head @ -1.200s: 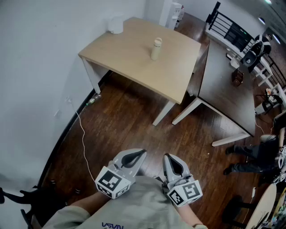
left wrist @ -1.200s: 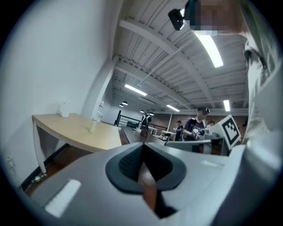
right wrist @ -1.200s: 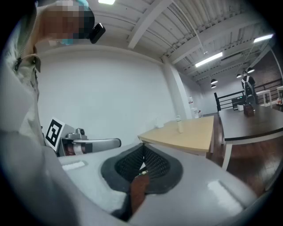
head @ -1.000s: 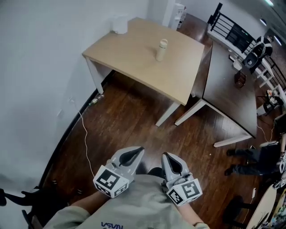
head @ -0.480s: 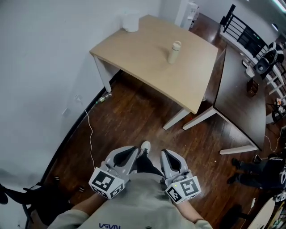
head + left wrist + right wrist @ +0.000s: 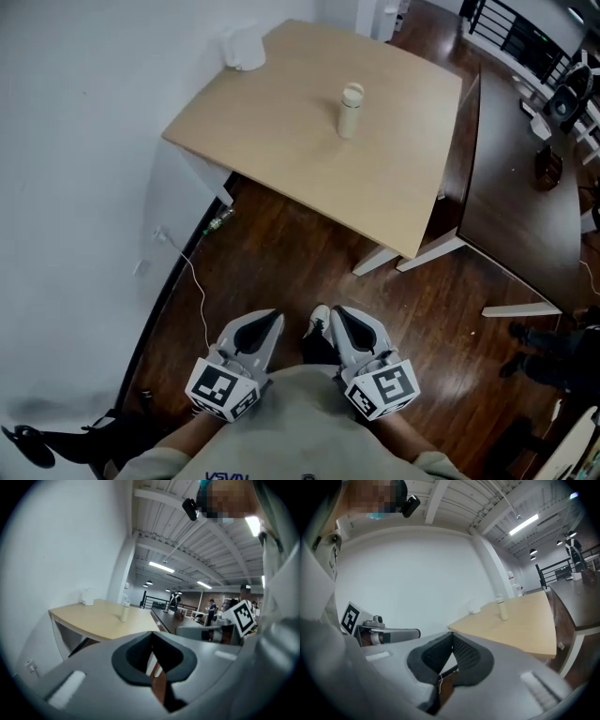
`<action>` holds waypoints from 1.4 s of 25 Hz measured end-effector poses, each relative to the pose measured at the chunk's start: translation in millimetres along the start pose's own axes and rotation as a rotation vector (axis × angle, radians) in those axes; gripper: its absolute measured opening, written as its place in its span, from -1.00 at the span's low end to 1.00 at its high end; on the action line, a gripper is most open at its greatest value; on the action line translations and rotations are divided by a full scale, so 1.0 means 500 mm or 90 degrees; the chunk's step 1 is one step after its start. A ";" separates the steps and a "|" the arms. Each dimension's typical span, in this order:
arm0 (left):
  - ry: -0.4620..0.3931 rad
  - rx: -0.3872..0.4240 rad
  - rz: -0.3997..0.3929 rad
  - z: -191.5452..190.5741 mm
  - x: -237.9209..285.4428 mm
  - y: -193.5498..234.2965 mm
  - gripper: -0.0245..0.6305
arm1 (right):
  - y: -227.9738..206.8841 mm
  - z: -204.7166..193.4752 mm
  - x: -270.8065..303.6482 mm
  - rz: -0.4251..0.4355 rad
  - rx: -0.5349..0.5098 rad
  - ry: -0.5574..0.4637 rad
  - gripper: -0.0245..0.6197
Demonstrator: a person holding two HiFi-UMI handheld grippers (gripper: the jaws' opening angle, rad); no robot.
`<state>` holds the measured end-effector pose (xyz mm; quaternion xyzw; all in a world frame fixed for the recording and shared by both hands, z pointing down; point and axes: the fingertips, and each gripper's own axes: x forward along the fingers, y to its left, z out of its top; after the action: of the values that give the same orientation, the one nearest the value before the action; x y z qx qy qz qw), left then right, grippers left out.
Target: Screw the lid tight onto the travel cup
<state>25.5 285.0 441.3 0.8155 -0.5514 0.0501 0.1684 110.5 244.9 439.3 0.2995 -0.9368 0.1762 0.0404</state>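
The cream travel cup (image 6: 350, 110) stands upright with its lid on, alone near the middle of the light wooden table (image 6: 281, 141). It is far ahead of both grippers, small in the left gripper view (image 6: 124, 611) and the right gripper view (image 6: 503, 608). My left gripper (image 6: 267, 326) and right gripper (image 6: 337, 317) are held side by side close to my chest, above the wooden floor. Both are shut with nothing between their jaws, as the left gripper (image 6: 151, 638) and right gripper (image 6: 452, 639) also show in their own views.
A white container (image 6: 242, 49) sits at the table's far left corner by the wall. A dark table (image 6: 516, 178) adjoins on the right. A cable (image 6: 192, 281) runs along the floor by the wall. My shoe (image 6: 319, 323) shows between the grippers.
The table and cup have come nearer and shifted in the head view as I walk toward them. Both grippers stay shut near my chest.
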 end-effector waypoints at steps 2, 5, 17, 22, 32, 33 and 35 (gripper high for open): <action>0.009 0.000 -0.004 0.016 0.043 0.012 -0.92 | -0.026 0.018 0.024 0.005 -0.001 -0.001 -0.93; 0.015 0.017 -0.010 0.049 0.102 0.027 -0.92 | -0.066 0.046 0.052 0.002 0.003 -0.010 -0.93; 0.005 0.053 0.017 0.139 0.223 0.099 -0.92 | -0.202 0.151 0.133 -0.012 -0.011 -0.063 -0.93; 0.004 0.060 -0.003 0.155 0.250 0.117 -0.92 | -0.225 0.173 0.147 -0.041 -0.023 -0.077 -0.93; -0.012 0.066 -0.099 0.197 0.348 0.197 -0.92 | -0.268 0.201 0.223 -0.139 -0.031 -0.088 -0.93; -0.013 0.064 -0.109 0.201 0.359 0.212 -0.92 | -0.273 0.204 0.237 -0.149 -0.032 -0.086 -0.93; -0.013 0.062 -0.129 0.211 0.381 0.243 -0.92 | -0.285 0.210 0.265 -0.174 -0.032 -0.081 -0.93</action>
<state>-23.0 41.4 419.7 0.8749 -0.4645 0.0508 0.1273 87.3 27.2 408.6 0.4339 -0.8920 0.1264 0.0117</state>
